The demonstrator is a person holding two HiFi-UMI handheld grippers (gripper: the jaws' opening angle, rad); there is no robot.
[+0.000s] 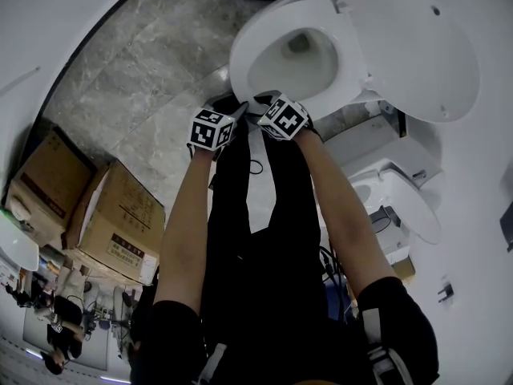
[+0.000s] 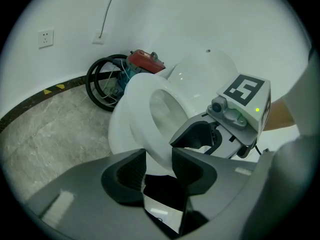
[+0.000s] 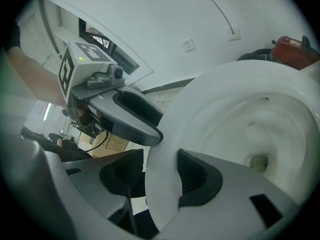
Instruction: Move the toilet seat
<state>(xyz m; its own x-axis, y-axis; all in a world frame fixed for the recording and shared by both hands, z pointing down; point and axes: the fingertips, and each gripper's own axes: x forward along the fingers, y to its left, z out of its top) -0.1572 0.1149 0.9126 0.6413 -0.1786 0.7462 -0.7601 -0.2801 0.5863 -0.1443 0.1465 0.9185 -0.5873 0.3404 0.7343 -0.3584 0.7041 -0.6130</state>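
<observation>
The white toilet seat (image 1: 258, 32) lies as a ring over the bowl, with the lid (image 1: 417, 50) raised behind it. Both grippers are at its front edge, side by side. In the left gripper view my left gripper (image 2: 159, 160) has the seat's rim (image 2: 142, 109) between its dark pads, which press on it. The right gripper (image 2: 216, 133) shows just to its right. In the right gripper view my right gripper (image 3: 161, 170) is clamped over the rim (image 3: 200, 114) as well, one pad outside and one inside the bowl. In the head view the marker cubes of the left (image 1: 212, 128) and right (image 1: 284, 117) grippers hide the jaws.
Two cardboard boxes (image 1: 120, 219) stand on the grey stone floor to the left. A black coiled hose (image 2: 102, 84) and a red device (image 2: 145, 61) lie behind the toilet by the wall. Another white toilet (image 1: 401, 203) stands to the right.
</observation>
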